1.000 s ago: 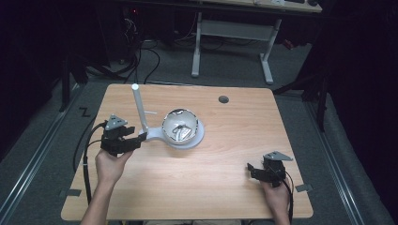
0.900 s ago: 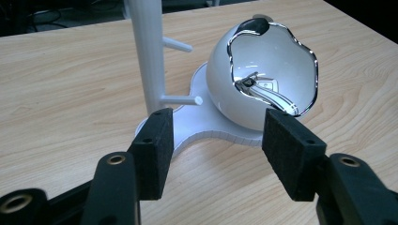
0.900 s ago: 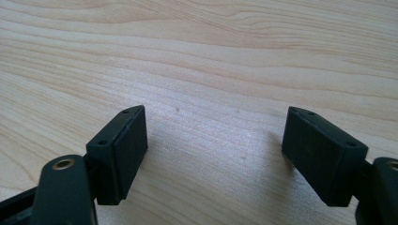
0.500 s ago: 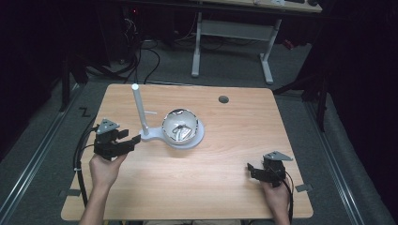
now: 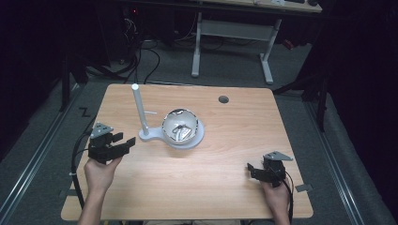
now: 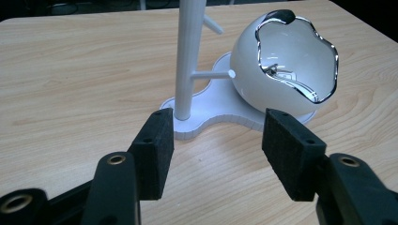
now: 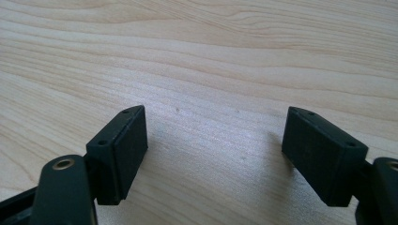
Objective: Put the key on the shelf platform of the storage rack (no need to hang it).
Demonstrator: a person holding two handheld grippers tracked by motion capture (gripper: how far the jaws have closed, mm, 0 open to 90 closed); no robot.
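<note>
A white stand (image 5: 183, 139) sits in the middle of the wooden table (image 5: 197, 187). It has a tall thin pole (image 5: 139, 110) and a white egg-shaped bowl (image 5: 180, 126) with a shiny wavy rim. My left gripper (image 5: 124, 139) hovers just left of the stand's base, open, with nothing between its pads. In the left gripper view the pole (image 6: 187, 56) and bowl (image 6: 286, 61) stand a short way beyond the left gripper (image 6: 216, 140). My right gripper (image 5: 252, 169) rests low at the table's near right, open. In the right gripper view the right gripper (image 7: 216, 145) has bare wood between its pads.
A small dark round hole (image 5: 223, 99) marks the table's far side. Behind the table stands a white desk frame (image 5: 230, 51), and cables (image 5: 141, 61) lie on the dark floor. A cable (image 5: 77, 159) trails from the left gripper over the table's left edge.
My left gripper has drawn back leftward, away from the stand's base. The right gripper has stayed where it was.
</note>
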